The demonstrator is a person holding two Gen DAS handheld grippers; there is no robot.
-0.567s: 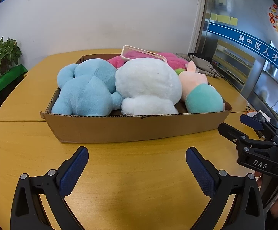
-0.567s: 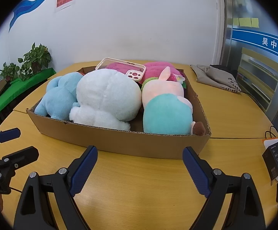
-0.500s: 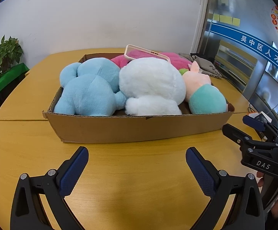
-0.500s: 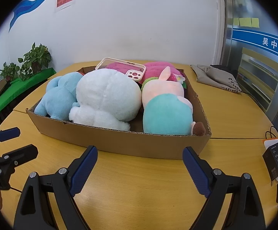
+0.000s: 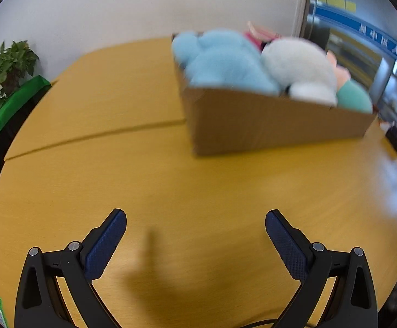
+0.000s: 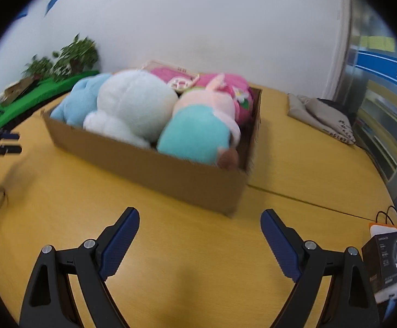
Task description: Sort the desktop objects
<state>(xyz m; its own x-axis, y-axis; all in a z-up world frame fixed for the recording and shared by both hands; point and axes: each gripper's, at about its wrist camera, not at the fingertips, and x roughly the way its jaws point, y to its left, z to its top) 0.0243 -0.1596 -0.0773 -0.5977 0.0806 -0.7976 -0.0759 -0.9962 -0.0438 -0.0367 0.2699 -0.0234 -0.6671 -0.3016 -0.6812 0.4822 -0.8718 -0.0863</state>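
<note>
A cardboard box stands on the yellow table, filled with plush toys: a blue one, a white one, a pink and teal one and a pink one. A phone case lies on top. My left gripper hangs open over bare table, left of and in front of the box. My right gripper is open too, empty, near the box's front right corner. The left gripper shows at the far left in the right wrist view.
A grey cloth bag lies on the table at the back right. A black box and a white charger with cable sit at the right edge. Potted plants on a green ledge stand to the left, beyond the table.
Both views are blurred with motion. The left gripper has swung left, so the box now sits at upper right. The right gripper has shifted right and tilted. Both stay open.
</note>
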